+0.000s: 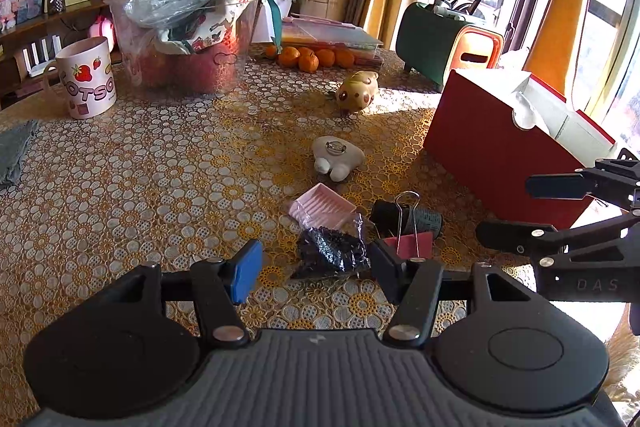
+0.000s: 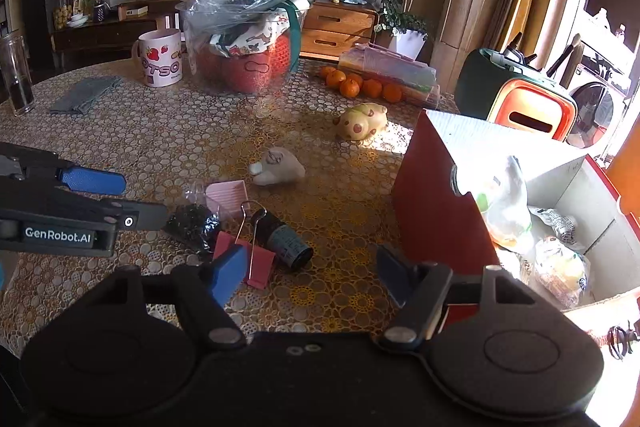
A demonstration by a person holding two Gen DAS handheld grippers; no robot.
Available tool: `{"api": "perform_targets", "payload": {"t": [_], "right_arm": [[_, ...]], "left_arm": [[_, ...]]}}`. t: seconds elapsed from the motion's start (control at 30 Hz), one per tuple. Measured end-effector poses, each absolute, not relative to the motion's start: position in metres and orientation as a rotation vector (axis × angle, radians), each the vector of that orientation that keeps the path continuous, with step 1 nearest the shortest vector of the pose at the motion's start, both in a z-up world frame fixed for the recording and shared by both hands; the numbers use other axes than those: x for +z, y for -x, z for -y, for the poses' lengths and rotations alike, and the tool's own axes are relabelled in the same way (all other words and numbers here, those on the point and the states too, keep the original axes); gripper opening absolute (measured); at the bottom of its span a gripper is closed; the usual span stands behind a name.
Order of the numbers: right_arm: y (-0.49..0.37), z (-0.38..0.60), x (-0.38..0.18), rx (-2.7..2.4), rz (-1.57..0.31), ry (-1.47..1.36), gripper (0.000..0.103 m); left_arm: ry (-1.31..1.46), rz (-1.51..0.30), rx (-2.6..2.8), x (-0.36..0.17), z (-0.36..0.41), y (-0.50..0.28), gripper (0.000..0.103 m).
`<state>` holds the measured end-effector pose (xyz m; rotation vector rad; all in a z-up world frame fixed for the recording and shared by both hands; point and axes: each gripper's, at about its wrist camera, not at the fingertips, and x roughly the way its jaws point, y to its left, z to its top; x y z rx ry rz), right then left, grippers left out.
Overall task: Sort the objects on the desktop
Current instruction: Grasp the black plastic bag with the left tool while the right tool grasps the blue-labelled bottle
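Observation:
Small items lie on the lace-covered table: a black crinkly packet (image 1: 332,254) (image 2: 192,223), a pink tray (image 1: 322,209) (image 2: 226,195), a red binder clip (image 1: 408,239) (image 2: 250,259), a dark cylinder (image 1: 408,217) (image 2: 286,241), a white plush (image 1: 338,157) (image 2: 278,167) and a spotted beige toy (image 1: 357,91) (image 2: 362,121). My left gripper (image 1: 316,273) is open, low over the table, with the black packet just ahead between its fingers. My right gripper (image 2: 314,273) is open and empty beside the binder clip, next to the red box (image 2: 440,203) (image 1: 492,151).
The red box holds several packets (image 2: 508,211). At the back stand a Lotso mug (image 1: 86,83), a clear tub with a plastic bag (image 1: 188,27), several oranges (image 1: 316,59), a green and orange holder (image 2: 520,95), a glass (image 2: 16,75) and a grey cloth (image 2: 86,99).

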<state>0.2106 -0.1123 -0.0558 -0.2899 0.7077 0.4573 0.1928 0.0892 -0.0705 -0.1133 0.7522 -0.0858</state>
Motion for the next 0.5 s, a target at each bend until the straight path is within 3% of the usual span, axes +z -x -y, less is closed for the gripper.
{"api": "perform_targets", "payload": {"t": [0.5], "right_arm": [[-0.266,0.108,-0.09,0.518,-0.773,0.28,0.06]], "left_arm": [[0.112,-0.779,-0.095,-0.098,-0.081,-0.209,0.058]]}}
